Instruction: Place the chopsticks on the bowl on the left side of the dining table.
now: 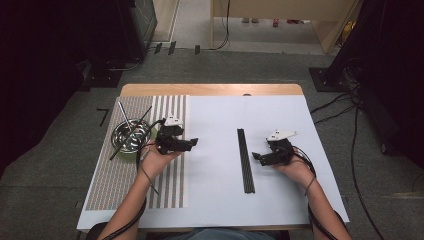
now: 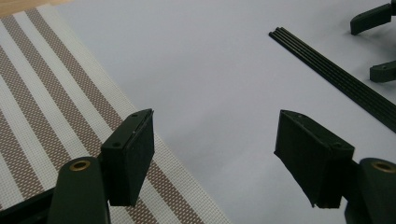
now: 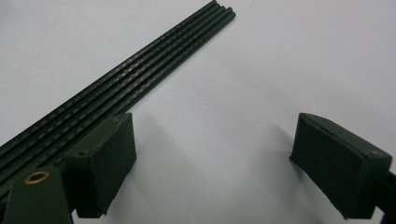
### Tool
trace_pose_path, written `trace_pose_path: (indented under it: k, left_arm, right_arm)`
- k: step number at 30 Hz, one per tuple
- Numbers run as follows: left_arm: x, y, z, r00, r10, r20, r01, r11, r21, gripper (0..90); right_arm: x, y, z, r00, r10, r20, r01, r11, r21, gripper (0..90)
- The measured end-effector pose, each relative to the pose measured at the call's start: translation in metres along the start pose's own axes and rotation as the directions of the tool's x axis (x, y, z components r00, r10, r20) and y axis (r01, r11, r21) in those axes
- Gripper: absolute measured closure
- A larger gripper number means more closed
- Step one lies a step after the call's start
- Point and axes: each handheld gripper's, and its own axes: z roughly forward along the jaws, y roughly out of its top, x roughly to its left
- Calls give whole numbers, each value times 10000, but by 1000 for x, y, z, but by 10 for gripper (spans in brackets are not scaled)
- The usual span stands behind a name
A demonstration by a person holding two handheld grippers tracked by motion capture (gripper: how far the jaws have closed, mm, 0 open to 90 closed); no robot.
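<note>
Several thin black rods (image 1: 245, 160) lie side by side in a strip on the white table top (image 1: 215, 195). To the right of the strip, my right gripper (image 1: 257, 159) is held open and points left at it. In the right gripper view the rods (image 3: 140, 74) run past the left jaw, and the gripper (image 3: 212, 144) has only bare table between its jaws. My left gripper (image 1: 192, 144) is open at the right edge of the striped mat (image 1: 117, 175) and points right. In the left gripper view it (image 2: 215, 140) holds nothing, with the rods (image 2: 336, 77) farther off.
A metal bowl (image 1: 131, 136) with two long sticks leaning in it stands on the mat's far left part. The other gripper's jaws (image 2: 373, 18) reach into the top right of the left gripper view. Cables lie on the floor to the right of the table.
</note>
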Motion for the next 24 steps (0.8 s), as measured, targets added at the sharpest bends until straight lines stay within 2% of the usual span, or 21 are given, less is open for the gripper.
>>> trace_pose_path:
  k: [18, 24]
  left_arm:
    - [-13, -3, 11, 10000, -26, -51, 25, 9999, -159, 287]
    - [-23, -5, 17, 9997, 241, -31, -242, 9995, -224, 287]
  right_arm:
    - [0, 0, 0, 10000, -5, 7, 5, 10000, -12, 133]
    - [0, 0, 0, 10000, -16, 7, 16, 10000, -16, 133]
